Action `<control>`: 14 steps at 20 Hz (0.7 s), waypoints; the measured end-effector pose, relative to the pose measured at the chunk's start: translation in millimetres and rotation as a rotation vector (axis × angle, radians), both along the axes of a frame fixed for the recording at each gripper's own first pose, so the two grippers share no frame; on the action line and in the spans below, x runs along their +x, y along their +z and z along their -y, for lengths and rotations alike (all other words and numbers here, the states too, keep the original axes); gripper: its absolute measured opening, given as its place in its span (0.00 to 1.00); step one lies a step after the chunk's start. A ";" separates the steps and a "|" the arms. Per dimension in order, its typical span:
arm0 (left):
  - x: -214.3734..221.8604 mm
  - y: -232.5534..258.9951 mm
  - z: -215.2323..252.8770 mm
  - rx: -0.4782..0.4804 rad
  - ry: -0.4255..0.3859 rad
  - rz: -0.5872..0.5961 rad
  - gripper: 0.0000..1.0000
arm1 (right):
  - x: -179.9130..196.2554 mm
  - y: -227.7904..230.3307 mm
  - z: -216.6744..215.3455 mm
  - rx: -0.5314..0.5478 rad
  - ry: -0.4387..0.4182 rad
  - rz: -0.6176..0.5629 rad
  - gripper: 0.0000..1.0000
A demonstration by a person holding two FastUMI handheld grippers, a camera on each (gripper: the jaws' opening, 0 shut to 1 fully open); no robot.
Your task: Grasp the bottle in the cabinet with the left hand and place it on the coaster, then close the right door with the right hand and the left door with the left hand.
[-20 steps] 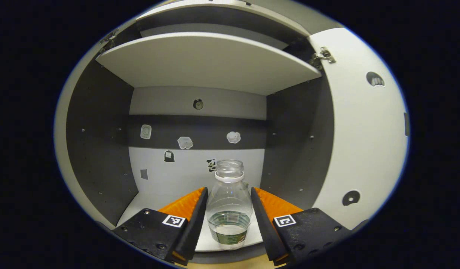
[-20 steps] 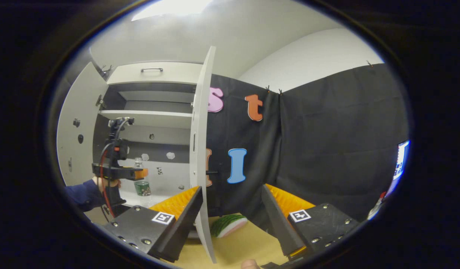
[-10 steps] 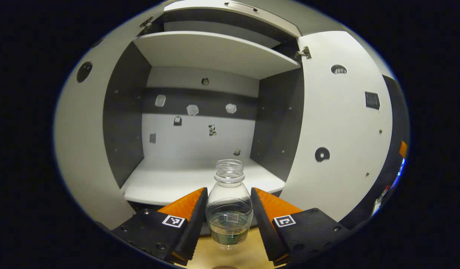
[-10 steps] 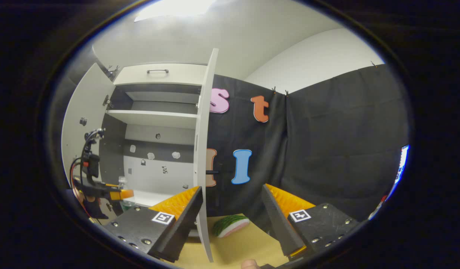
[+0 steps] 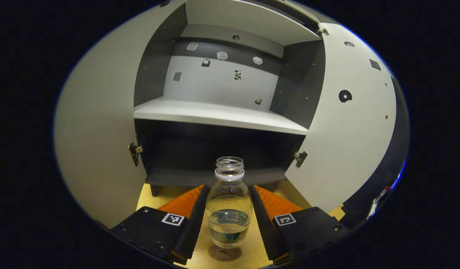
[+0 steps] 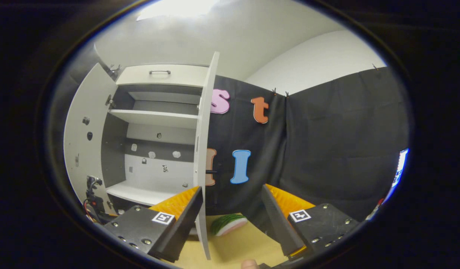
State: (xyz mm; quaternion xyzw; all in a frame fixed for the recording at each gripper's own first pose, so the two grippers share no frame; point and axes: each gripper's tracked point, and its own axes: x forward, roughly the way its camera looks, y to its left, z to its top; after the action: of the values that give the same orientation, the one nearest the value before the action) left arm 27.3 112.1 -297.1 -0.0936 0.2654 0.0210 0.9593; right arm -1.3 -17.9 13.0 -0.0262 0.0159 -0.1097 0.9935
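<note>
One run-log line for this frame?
left gripper: shut on bottle above coaster | right gripper: open, idle | cabinet doors: both open

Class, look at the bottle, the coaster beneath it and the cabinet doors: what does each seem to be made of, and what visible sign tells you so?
Bottle: clear, glossy plastic, probably; the liquid and background show through it.
Coaster: brown, matte disc with a printed mark; cork or leather, unclear.
Cabinet doors: smooth white laminated board, likely; flat faces with metal hinges.
Left gripper holds the bottle.
</note>
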 end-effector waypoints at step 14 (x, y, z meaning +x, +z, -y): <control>-32.3 -79.2 15.9 -0.013 -0.044 -0.058 0.73 | -1.5 -2.0 19.5 -0.032 -0.038 -0.013 0.96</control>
State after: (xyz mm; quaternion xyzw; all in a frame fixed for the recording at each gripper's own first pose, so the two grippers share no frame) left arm -5.1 96.2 -376.2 -0.0932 0.2952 0.0010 0.9509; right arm -2.9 -37.4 11.1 -0.0423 0.0211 -0.1285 0.9906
